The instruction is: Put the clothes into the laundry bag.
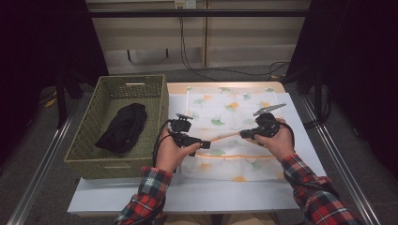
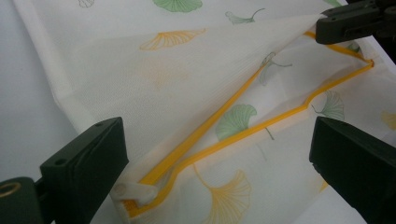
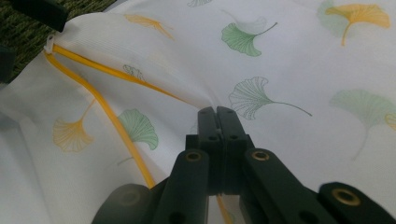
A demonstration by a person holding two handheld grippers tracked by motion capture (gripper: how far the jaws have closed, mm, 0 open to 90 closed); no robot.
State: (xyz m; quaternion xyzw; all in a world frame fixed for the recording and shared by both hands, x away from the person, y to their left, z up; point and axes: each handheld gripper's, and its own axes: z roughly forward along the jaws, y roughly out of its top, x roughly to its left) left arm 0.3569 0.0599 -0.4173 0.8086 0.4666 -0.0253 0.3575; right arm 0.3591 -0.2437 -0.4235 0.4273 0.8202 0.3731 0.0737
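The mesh bag lies flat on the counter, right of the basket. It is thin white mesh printed with green and orange ginkgo leaves, with a yellow zipper running across it. The zipper stands open, its two tapes spread into a long narrow gap; its white pull sits at the end between my left jaws. What lies inside the bag I cannot make out.

My right claw is pressed together on the bag's upper layer beside the zipper, lifting the cloth into a taut ridge. My left claw stands wide apart over the zipper's end, gripping nothing.

The basket is woven, olive-green and rectangular, and holds a black bundle, its material unclear. My plaid sleeves are cut off at the bottom edge.
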